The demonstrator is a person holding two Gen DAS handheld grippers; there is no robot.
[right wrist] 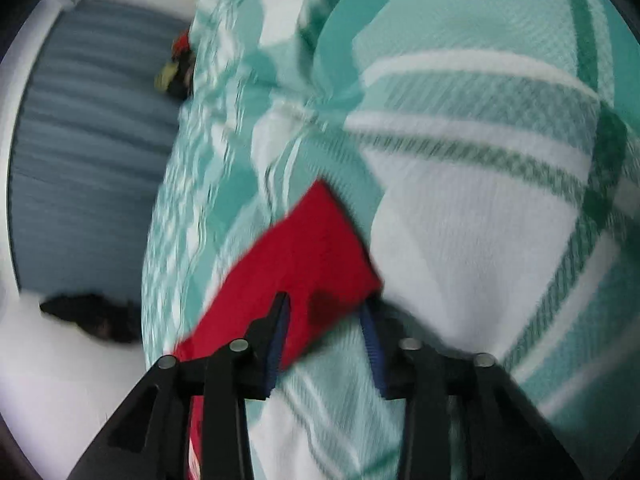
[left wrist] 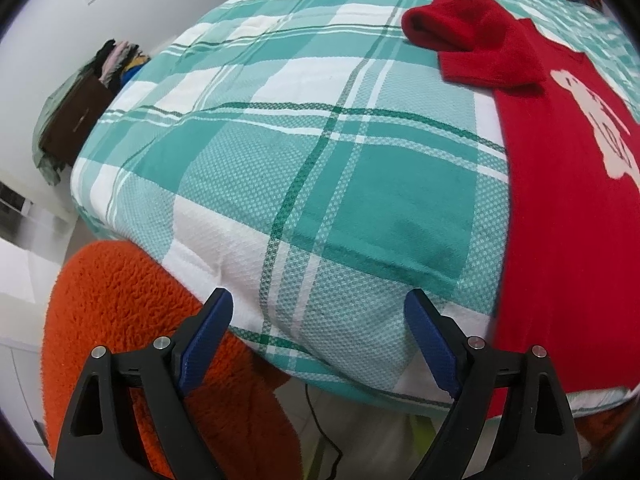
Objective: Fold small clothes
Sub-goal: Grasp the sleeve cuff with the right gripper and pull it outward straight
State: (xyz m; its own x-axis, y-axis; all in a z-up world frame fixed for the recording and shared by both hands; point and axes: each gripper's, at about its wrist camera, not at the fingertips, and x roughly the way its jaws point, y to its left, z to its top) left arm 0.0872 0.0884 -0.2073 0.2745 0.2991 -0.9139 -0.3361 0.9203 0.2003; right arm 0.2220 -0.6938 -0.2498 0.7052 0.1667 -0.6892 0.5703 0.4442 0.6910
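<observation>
The left tool (left wrist: 318, 312) hangs wide open over the near corner of the bed (left wrist: 280, 168), gripping nothing; only plaid cover lies between its fingers. An orange fleece (left wrist: 132, 320) sits just below and to its left, off the bed edge. The right tool (right wrist: 324, 320) is partly open around the end of a red sleeve (right wrist: 304, 248); the view is blurred, and I cannot tell whether the pads actually pinch the cloth or merely straddle it.

The red sweater (left wrist: 568, 220) lies flat along the bed's right side in the left view, its white figure upward and its hem draped over the near edge. Farther off, its other sleeve (left wrist: 468, 44) lies bunched and doubled over.

Risks, as I judge them: the right tool could close on the bedcover along with the sleeve and drag the plaid up into the fold. A shallow bite on the cuff might slip mid-swing. With the left tool holding nothing down, pulling a sleeve across may shift the whole body, and the overhanging hem could slide it off the bed. The bunched far sleeve, folded as is, would leave a lump.
</observation>
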